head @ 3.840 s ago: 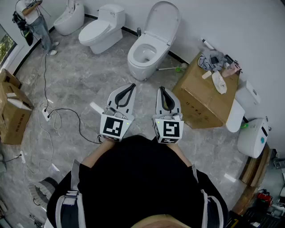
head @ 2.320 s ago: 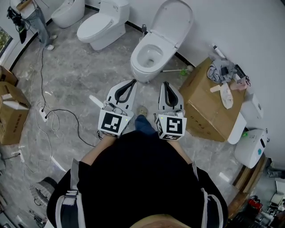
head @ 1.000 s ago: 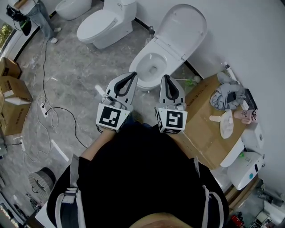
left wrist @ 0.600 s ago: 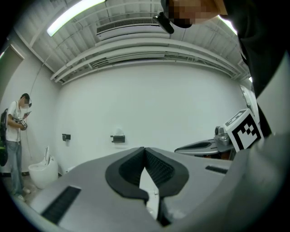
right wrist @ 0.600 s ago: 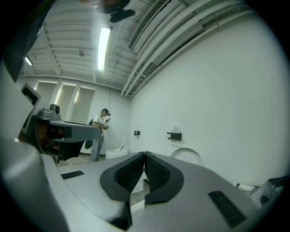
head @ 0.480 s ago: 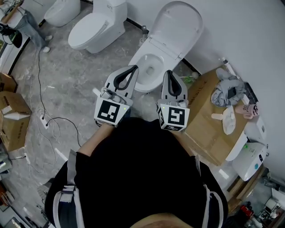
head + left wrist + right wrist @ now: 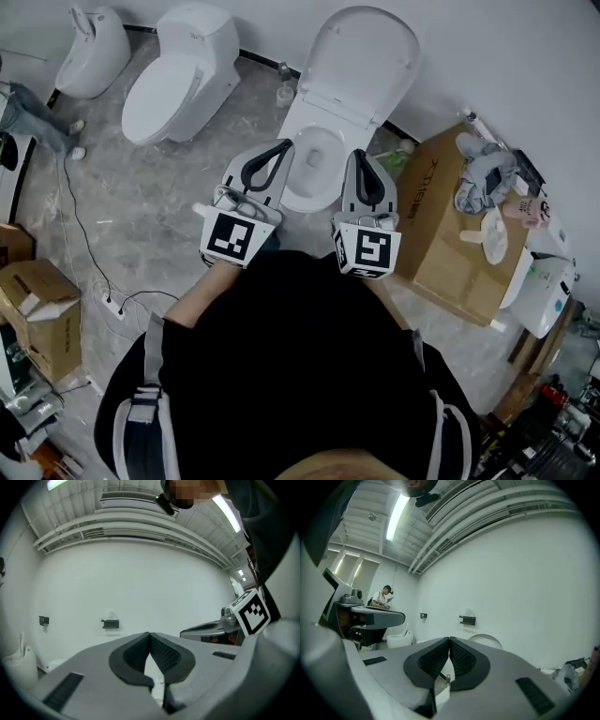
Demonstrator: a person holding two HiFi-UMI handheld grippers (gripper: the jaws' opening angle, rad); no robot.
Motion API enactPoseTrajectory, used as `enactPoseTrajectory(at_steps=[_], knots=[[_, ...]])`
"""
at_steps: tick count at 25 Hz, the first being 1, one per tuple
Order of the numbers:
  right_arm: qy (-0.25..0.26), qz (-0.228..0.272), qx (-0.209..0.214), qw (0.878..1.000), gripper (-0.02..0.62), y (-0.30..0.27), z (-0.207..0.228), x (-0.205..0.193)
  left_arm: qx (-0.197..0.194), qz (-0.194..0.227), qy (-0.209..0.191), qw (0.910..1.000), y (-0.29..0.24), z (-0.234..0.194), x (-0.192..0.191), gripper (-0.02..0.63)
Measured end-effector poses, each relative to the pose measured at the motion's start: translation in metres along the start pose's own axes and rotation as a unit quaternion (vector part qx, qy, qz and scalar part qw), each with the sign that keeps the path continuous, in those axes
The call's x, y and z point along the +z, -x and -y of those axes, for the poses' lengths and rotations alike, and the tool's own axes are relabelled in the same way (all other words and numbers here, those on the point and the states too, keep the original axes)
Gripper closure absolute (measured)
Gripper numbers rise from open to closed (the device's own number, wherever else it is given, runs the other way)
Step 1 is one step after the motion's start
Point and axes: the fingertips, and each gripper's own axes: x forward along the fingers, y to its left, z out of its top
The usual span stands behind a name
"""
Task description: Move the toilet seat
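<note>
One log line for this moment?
left hand-held gripper: shut, empty | right hand-held gripper: shut, empty | white oval toilet lid: raised, untouched

Overhead view; gripper views toward wall (image 7: 140, 583)

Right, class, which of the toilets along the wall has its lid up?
The toilet beside the box: its lid stands up against the wall, bowl showing. The next toilet is shut.

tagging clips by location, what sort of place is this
Probably a test or storage room for toilets, not a home bathroom: an open toilet and a closed toilet stand side by side along the wall, with a cardboard box and loose cables on the floor.
</note>
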Motion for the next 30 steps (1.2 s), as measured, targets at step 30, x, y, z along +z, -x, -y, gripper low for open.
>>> enactPoseTrajectory(at_steps=[30], knots=[[-0.012,-0.075,-0.169,0.983,0.572,-0.035,0.012,-0.038,-0.179,-0.046,0.007,0.9828,-0.067,-0.037,-0.047,0.598]])
